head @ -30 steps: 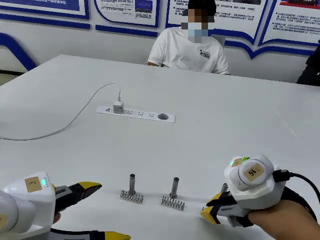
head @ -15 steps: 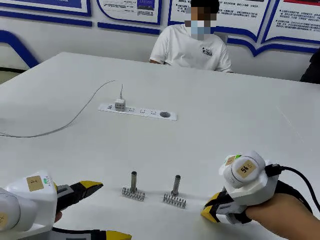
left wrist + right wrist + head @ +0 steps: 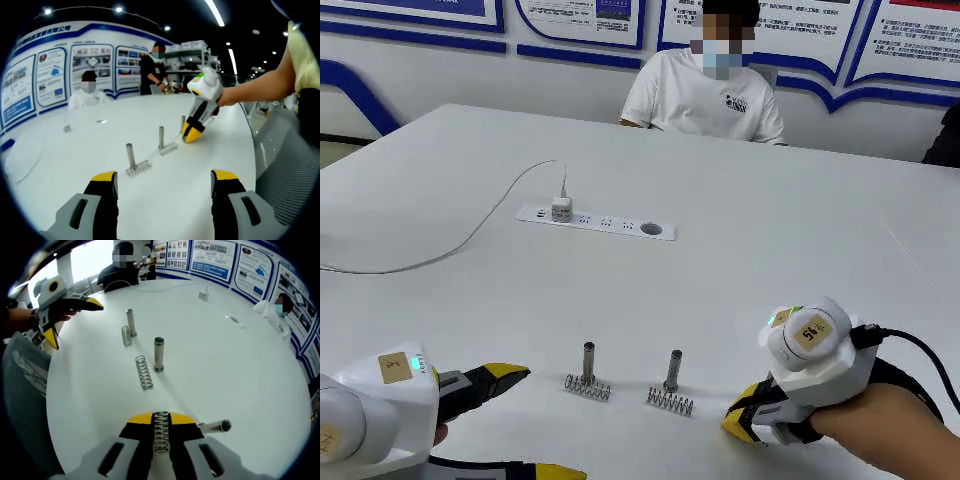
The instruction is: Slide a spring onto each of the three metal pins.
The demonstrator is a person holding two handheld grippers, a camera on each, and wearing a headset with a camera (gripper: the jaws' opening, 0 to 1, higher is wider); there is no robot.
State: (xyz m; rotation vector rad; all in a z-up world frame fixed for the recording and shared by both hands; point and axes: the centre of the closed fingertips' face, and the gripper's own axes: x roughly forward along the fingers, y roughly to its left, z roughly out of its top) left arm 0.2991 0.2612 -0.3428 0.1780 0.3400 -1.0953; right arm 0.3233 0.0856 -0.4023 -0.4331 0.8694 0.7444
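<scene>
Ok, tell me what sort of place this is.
Probably an office meeting or demo room, not a workshop: a large white conference table with a power strip, blue-bordered information boards behind it, and a person seated across.

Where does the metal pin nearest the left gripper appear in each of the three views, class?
Head view: the pin stands low, left of centre, the left of two standing pins.
Left gripper view: the pin is the nearest one, just above the left-hand jaw.
Right gripper view: the pin is the farthest one, upper left of centre.
Shared landmark: the spring lying at its foot.
</scene>
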